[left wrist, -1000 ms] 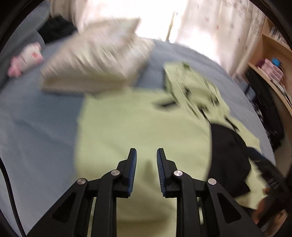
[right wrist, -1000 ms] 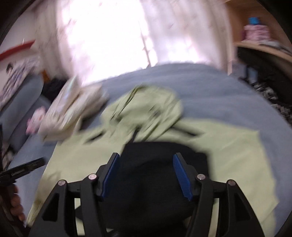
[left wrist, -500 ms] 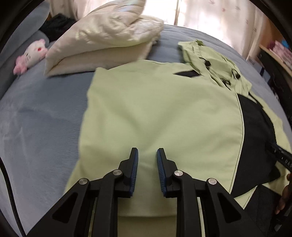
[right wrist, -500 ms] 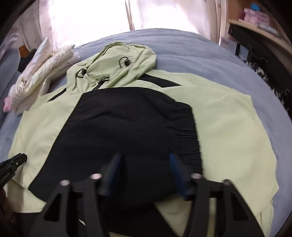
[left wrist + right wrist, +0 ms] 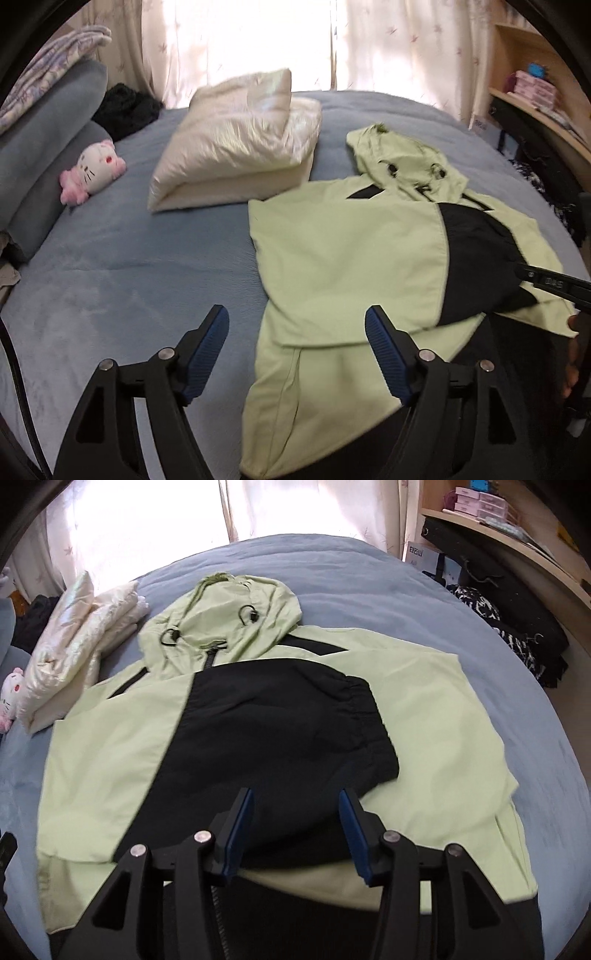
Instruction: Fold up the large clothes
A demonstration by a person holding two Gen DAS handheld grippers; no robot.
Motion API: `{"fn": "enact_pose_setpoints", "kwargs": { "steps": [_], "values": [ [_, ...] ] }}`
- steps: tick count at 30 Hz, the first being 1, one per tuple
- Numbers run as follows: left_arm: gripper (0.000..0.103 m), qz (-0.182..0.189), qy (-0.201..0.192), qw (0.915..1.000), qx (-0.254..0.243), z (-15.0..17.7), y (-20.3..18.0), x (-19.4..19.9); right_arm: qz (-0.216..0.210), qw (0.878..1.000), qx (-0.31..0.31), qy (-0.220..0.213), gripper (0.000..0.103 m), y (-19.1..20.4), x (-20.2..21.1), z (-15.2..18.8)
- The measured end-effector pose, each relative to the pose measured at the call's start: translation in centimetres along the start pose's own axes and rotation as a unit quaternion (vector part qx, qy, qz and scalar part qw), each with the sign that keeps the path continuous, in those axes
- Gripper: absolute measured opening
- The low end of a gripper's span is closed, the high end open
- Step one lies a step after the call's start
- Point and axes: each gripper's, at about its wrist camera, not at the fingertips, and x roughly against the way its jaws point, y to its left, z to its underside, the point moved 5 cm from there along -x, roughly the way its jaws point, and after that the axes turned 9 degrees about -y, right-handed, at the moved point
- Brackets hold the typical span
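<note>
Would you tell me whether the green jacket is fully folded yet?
Partly folded: the green jacket has both sleeves laid across its front, hood still spread.

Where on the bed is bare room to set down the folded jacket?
Bare blue bedspread lies between the jacket, the plush toy and the white pillows; another strip runs right of the jacket. It is crowded by the hood and pillows.

Little here can be read. By the shelving past the bed stands a white box (image 5: 421, 552) with dark printed characters, too small to make out. White lettering on the right gripper's finger (image 5: 550, 283) is blurred.
</note>
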Motion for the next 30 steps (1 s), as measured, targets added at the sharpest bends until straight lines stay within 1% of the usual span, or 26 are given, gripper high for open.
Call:
{"fn": "enact_pose_setpoints", "kwargs": {
  "steps": [2, 4, 7, 10, 12, 15, 18, 21, 24, 27, 30],
  "values": [
    [0.077, 0.005, -0.012, 0.9999, -0.005, 0.2, 0.7, 2.2, -0.001, 1.000, -0.002, -0.002, 0.048, 0.8, 1.2, 0.4],
    [0.081, 0.002, -0.021, 0.9997, -0.008, 0.6, 1.7, 4.0, -0.001, 1.000, -0.001, -0.008, 0.048, 1.4, 2.5, 0.9],
    [0.081, -0.003, -0.032, 0.9994, -0.014, 1.6, 3.6, 6.2, -0.001, 1.000, -0.014, -0.017, 0.048, 1.8, 4.3, 1.6],
    [0.081, -0.006, -0.030, 0.9994, -0.015, 3.0, 5.4, 7.4, 0.007, 0.999, -0.050, -0.019, 0.048, 1.6, 5.7, 2.5],
    [0.081, -0.002, -0.026, 0.9995, -0.016, 4.1, 6.5, 8.0, 0.015, 0.997, -0.070, -0.016, 0.048, 1.2, 6.2, 3.1],
    [0.081, 0.010, -0.023, 0.9996, -0.014, 5.9, 8.2, 9.0, 0.040, 0.995, -0.093, -0.017, 0.048, 0.8, 6.8, 3.9],
    [0.081, 0.022, -0.029, 0.9992, -0.018, 7.2, 9.1, 9.8, 0.069, 0.993, -0.095, -0.023, 0.048, 0.8, 7.4, 4.5],
    [0.081, 0.030, -0.036, 0.9987, -0.022, 8.5, 9.7, 10.5, 0.085, 0.991, -0.094, -0.029, 0.048, 1.3, 8.1, 4.9],
    [0.081, 0.039, -0.034, 0.9984, -0.026, 9.4, 10.0, 10.7, 0.100, 0.992, -0.064, -0.038, 0.048, 2.5, 9.0, 5.5],
    [0.081, 0.045, -0.033, 0.9981, -0.027, 10.4, 10.3, 11.0, 0.106, 0.992, -0.055, -0.038, 0.048, 3.0, 9.6, 6.3],
    [0.081, 0.046, -0.033, 0.9979, -0.032, 11.0, 10.5, 11.2, 0.106, 0.992, -0.066, -0.036, 0.048, 2.9, 10.2, 7.2]
  ]
}}
